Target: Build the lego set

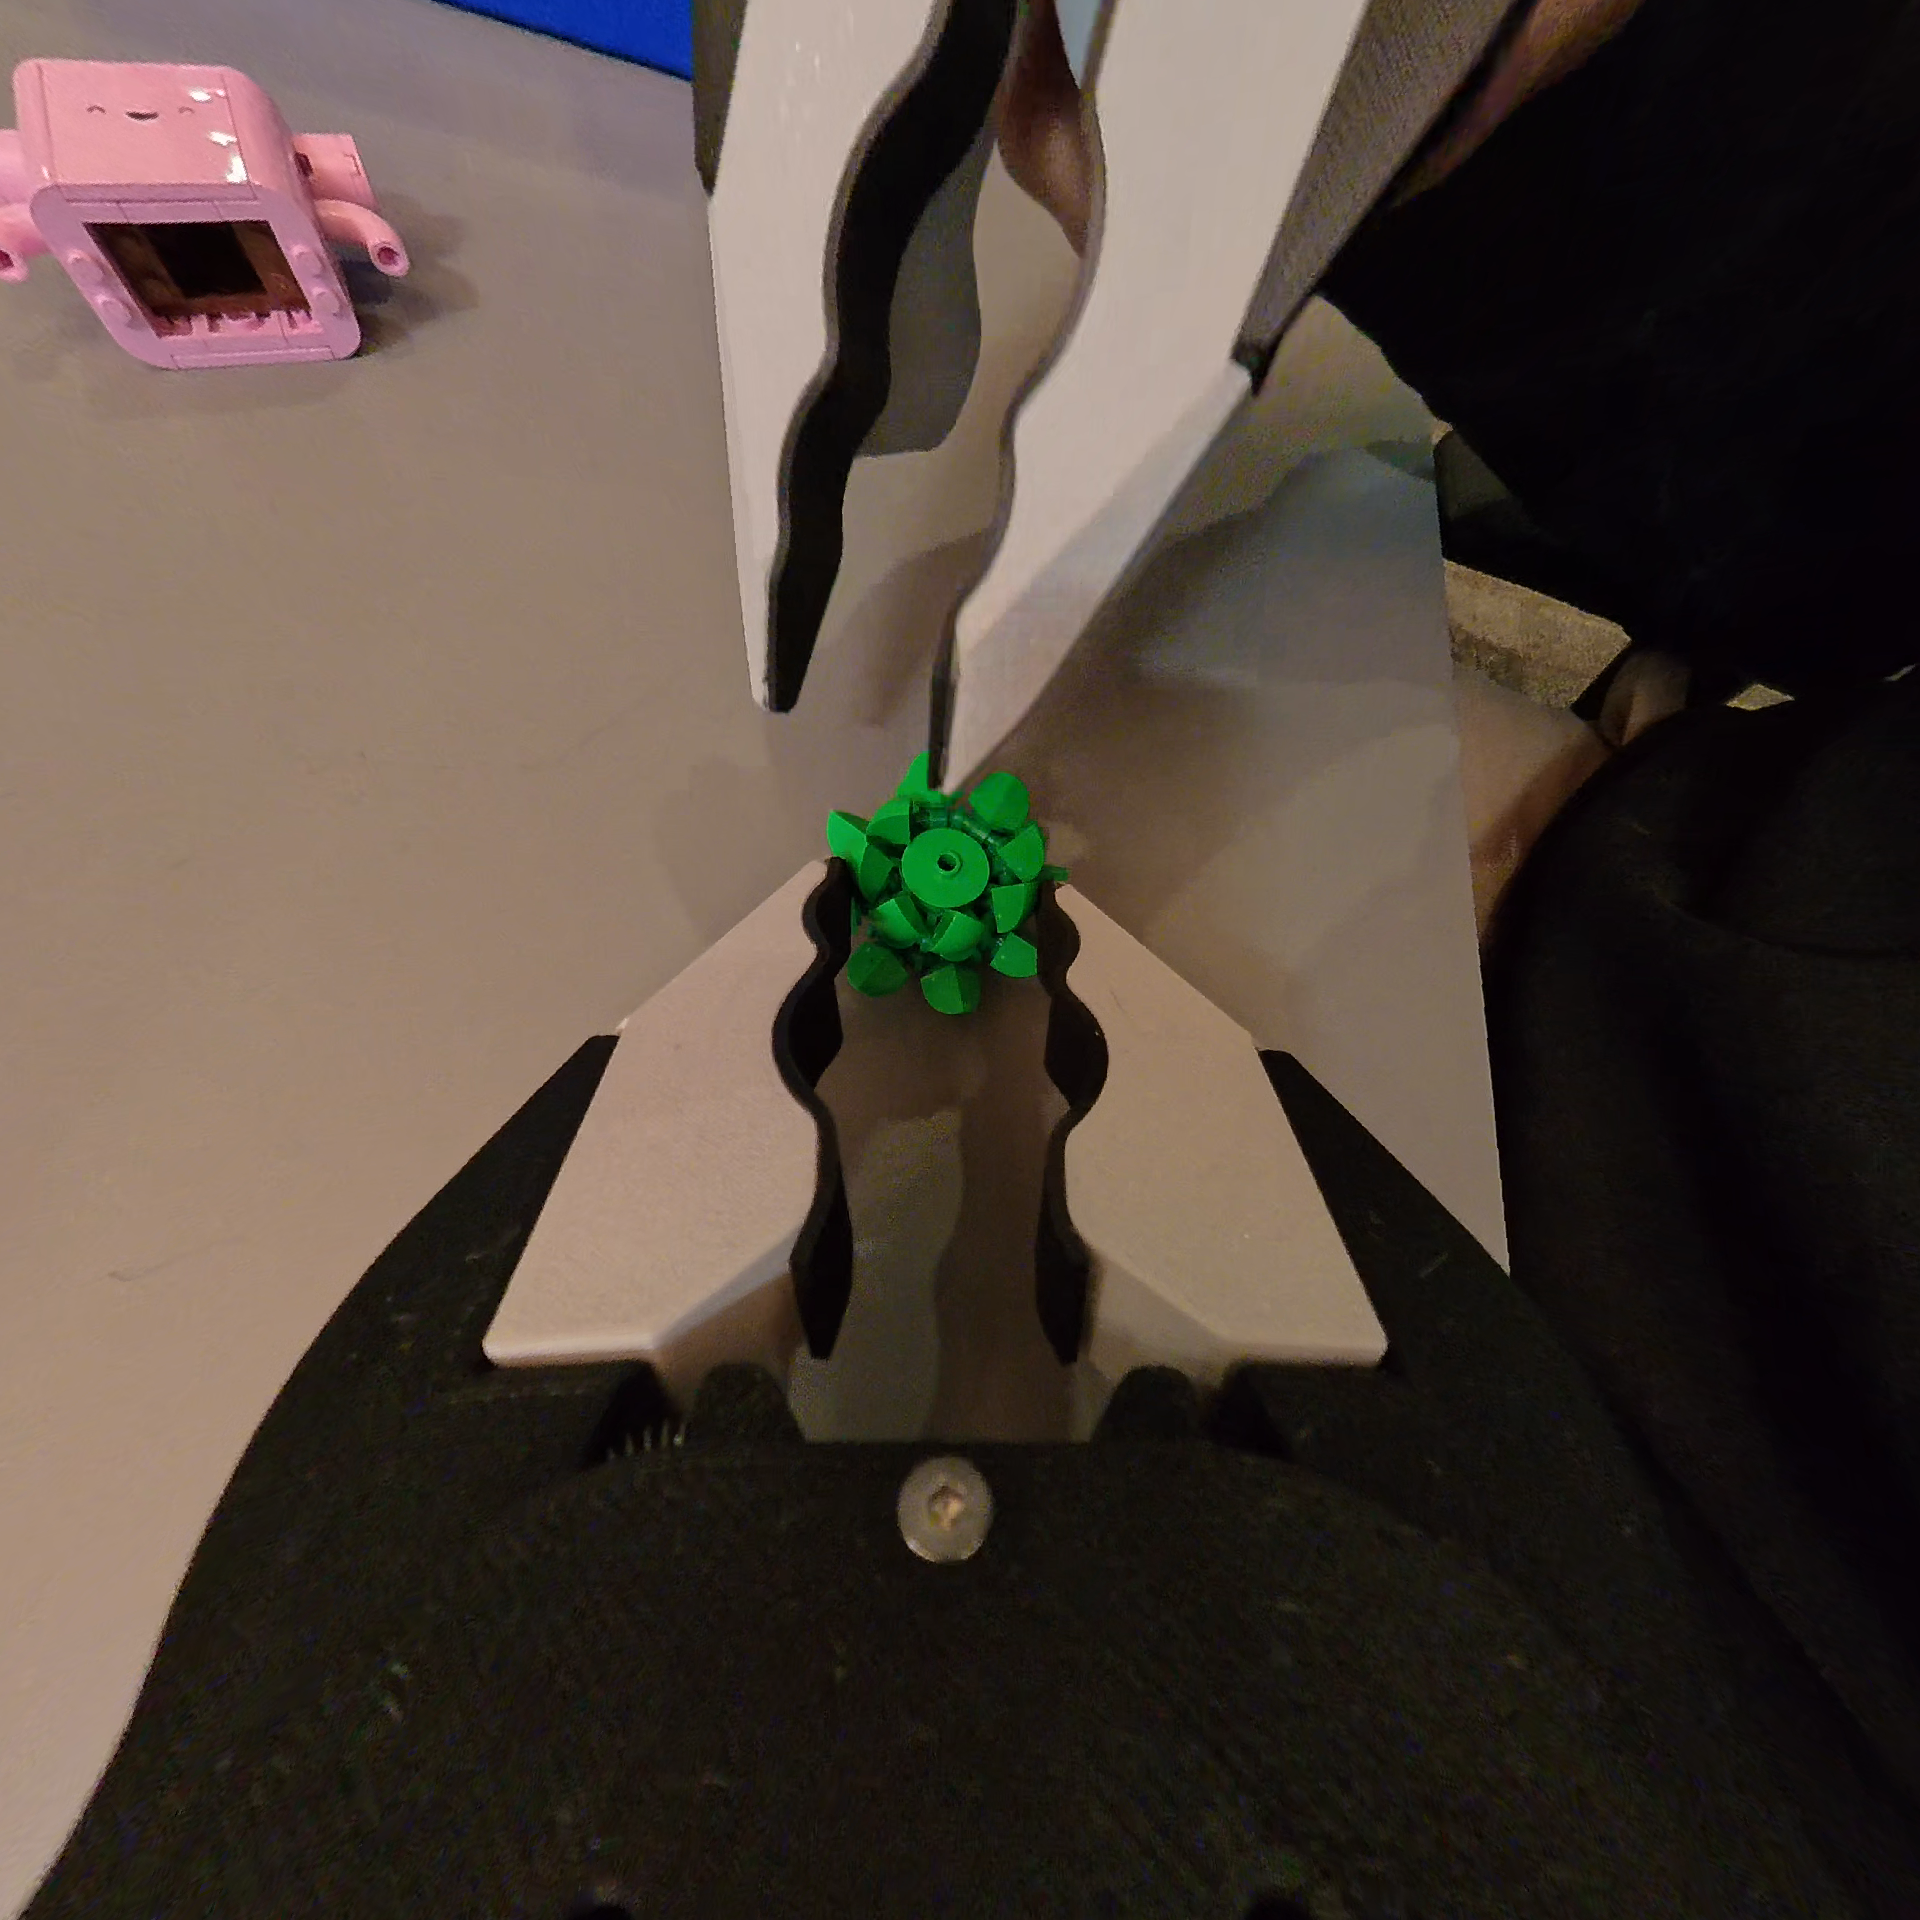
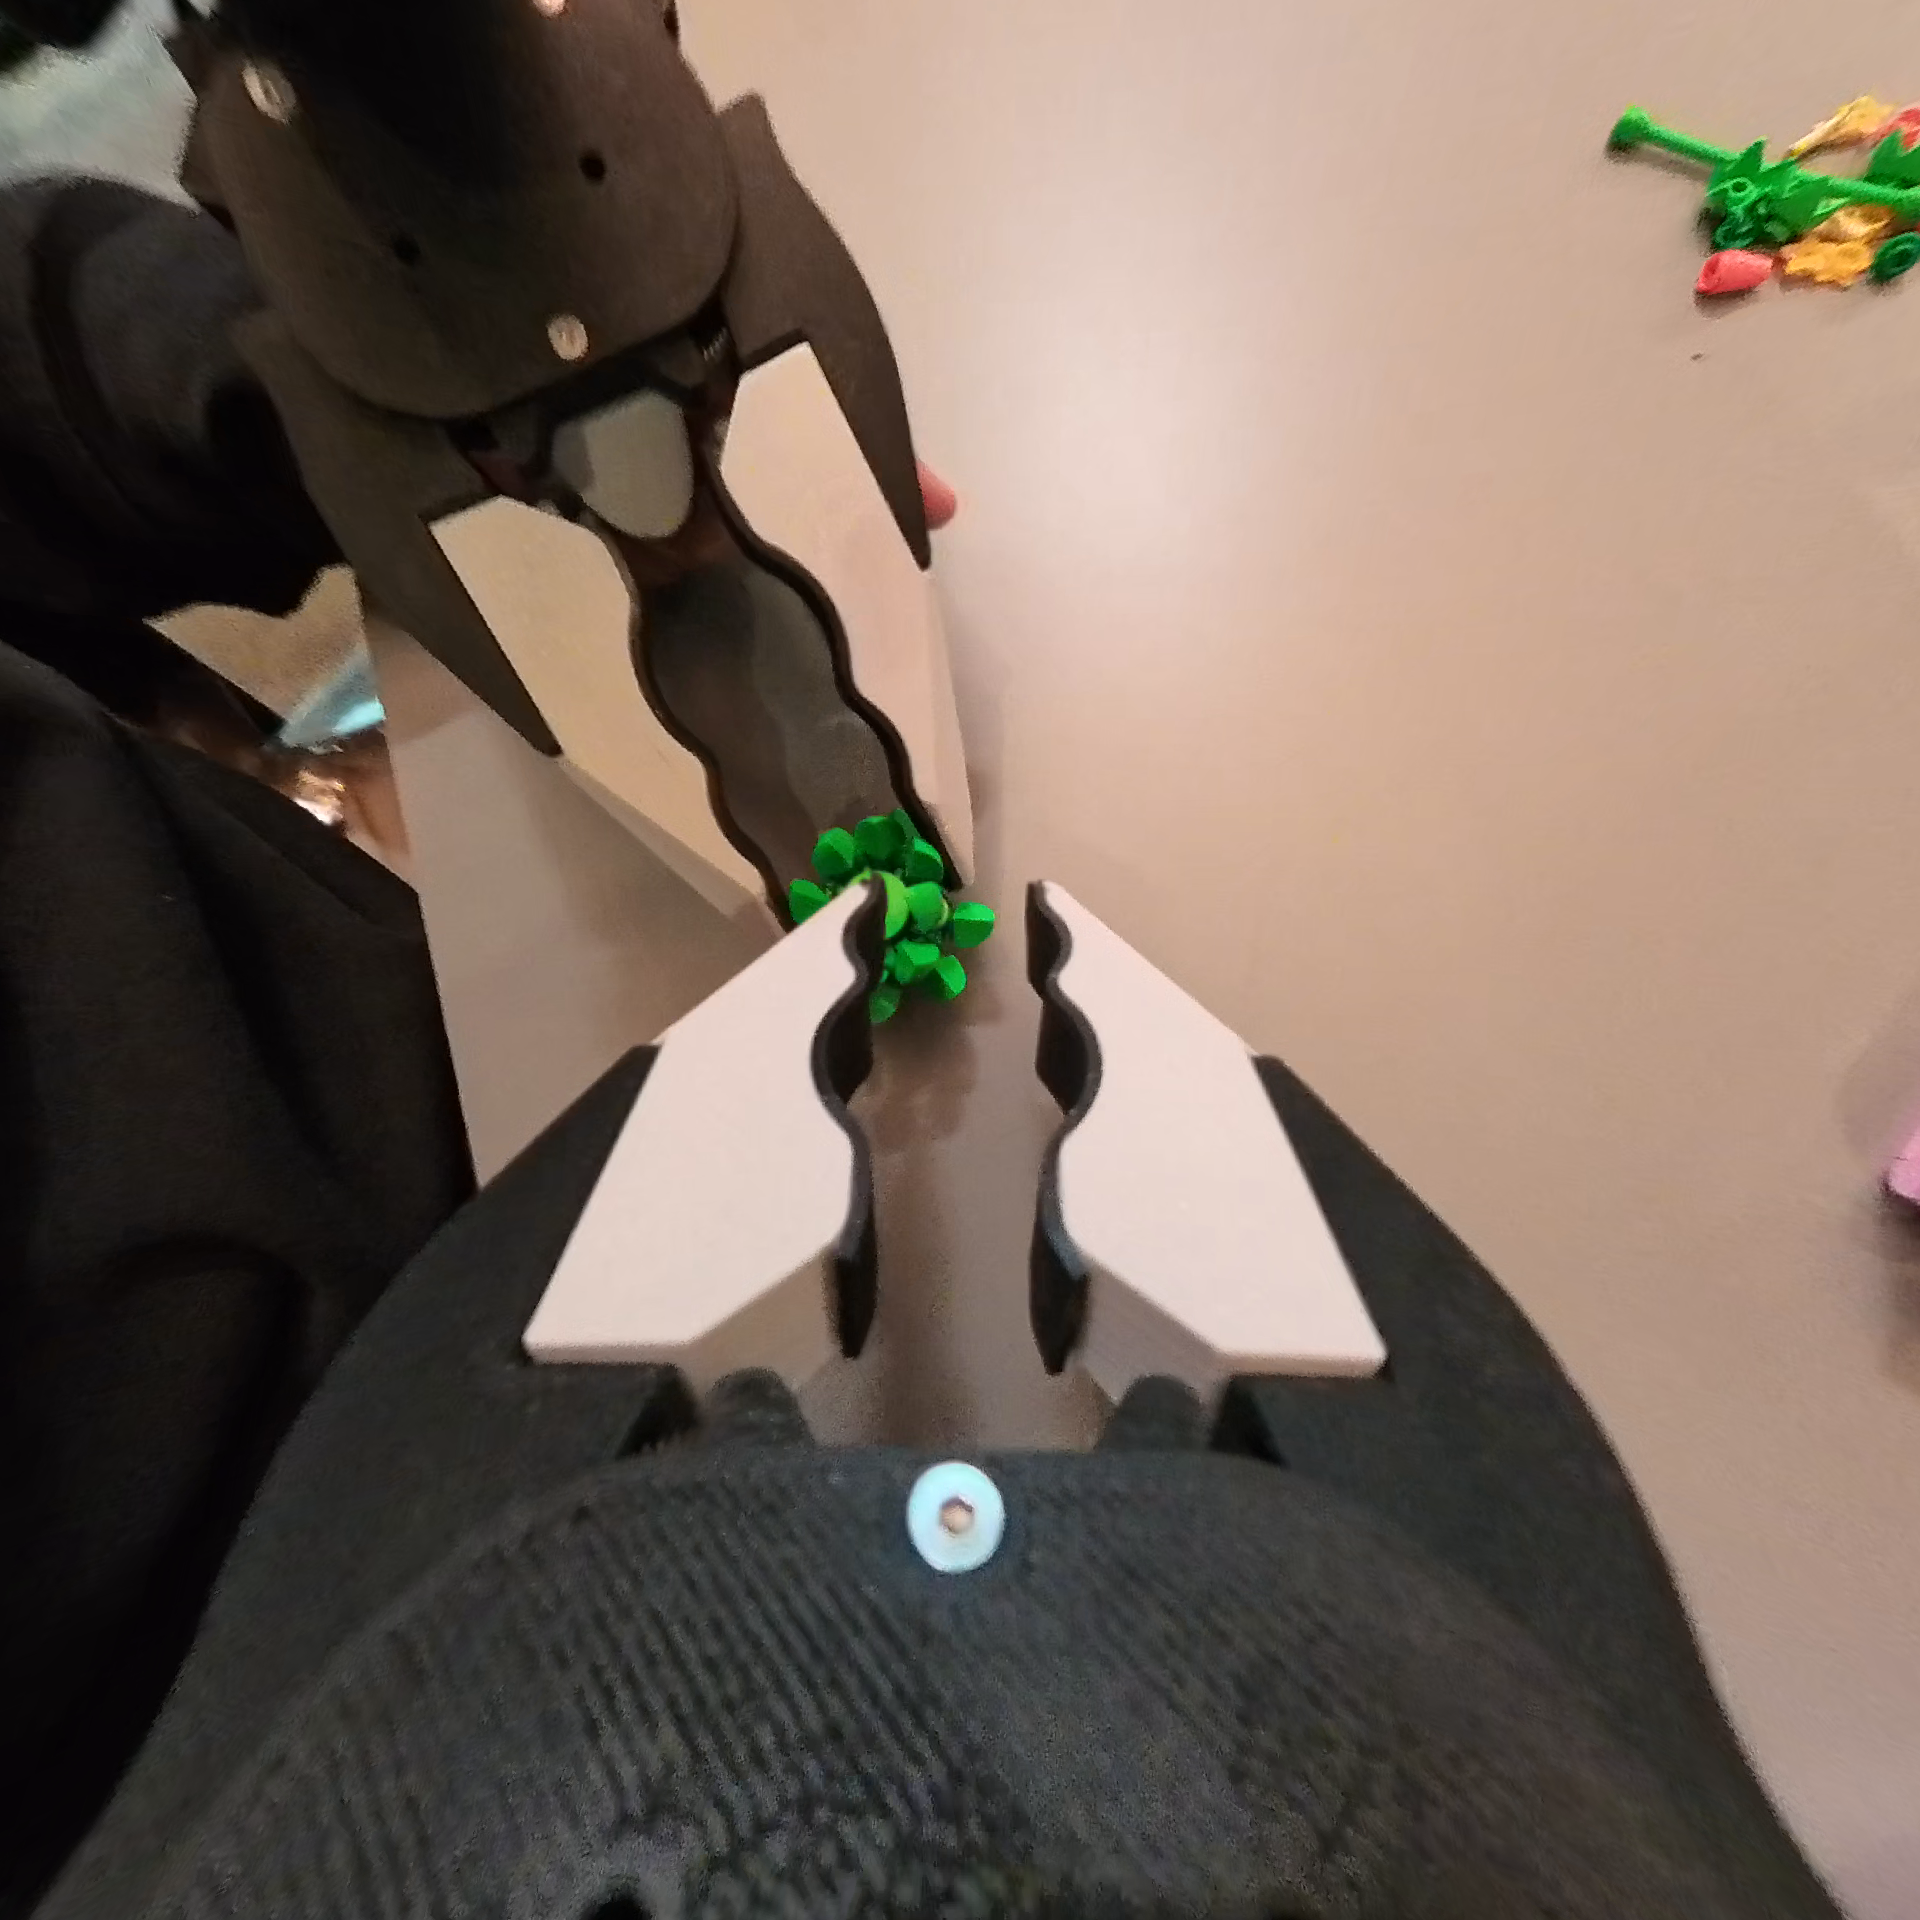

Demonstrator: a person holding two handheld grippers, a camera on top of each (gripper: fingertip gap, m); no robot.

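Green spiky cluster held for the next piece

Left gripper (image 1: 940,914) clenches the green cluster (image 1: 940,894); right gripper (image 2: 951,914), released just beside it, should close gently, squarely.

A hobby or play tabletop (image 1: 312,727), with scattered toy-brick pieces (image 2: 1808,208) and a pink brick figure (image 1: 187,208).

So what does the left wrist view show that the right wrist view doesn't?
Only the left wrist view shows the whole pink block figure lying on the table, with its open square hollow facing the camera. Only the right wrist view shows the loose pile of green, yellow and red pieces far right. Both show the green spiky cluster clamped between the left gripper's fingers, with the right gripper open and facing it, one fingertip touching the cluster.
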